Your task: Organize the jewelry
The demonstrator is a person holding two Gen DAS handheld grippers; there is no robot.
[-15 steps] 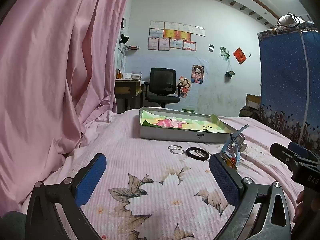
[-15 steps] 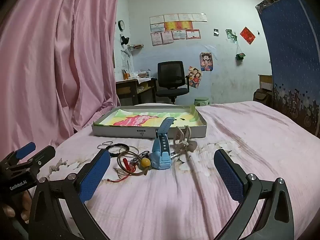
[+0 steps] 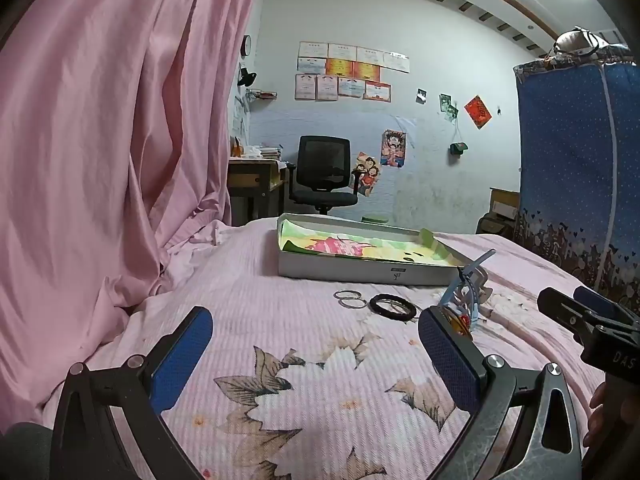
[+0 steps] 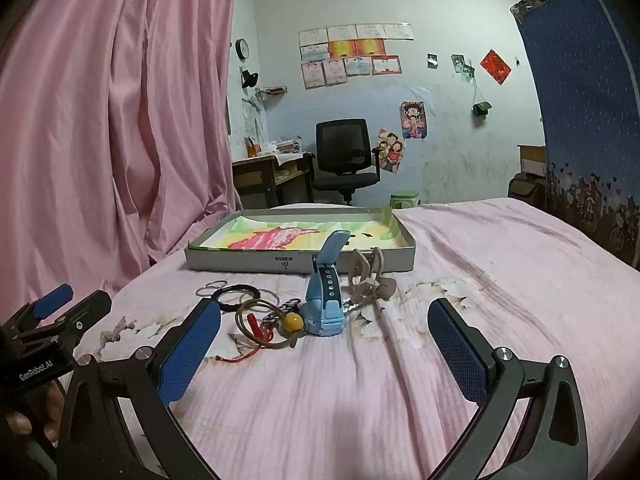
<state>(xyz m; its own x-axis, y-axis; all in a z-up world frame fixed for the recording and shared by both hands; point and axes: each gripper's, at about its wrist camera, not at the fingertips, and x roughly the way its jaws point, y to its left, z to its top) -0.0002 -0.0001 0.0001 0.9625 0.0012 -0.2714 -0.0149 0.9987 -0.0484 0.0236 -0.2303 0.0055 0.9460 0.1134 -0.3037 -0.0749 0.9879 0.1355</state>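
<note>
- Right wrist view: left tool (image 4: 52, 308) wide open, empty.
- Rings (image 4: 211, 285), bracelet (image 4: 237, 297), watch (image 4: 326, 300), clip (image 4: 368, 276) lie on the bed before the tray (image 4: 240, 261); none sorted yet.
- Right tool (image 4: 324, 344) wide open, empty.

Two low fisheye views across a bed toward the far wall

Each camera looks forward and slightly down between its own fingers, close over the pink flowered bedspread (image 3: 280, 320). Both share the shallow grey cardboard tray (image 3: 360, 270) (image 4: 240, 262), the light-blue strap watch (image 4: 326, 300) and the black mesh office chair (image 3: 324, 172) (image 4: 344, 152); the right view sits nearer.
</note>
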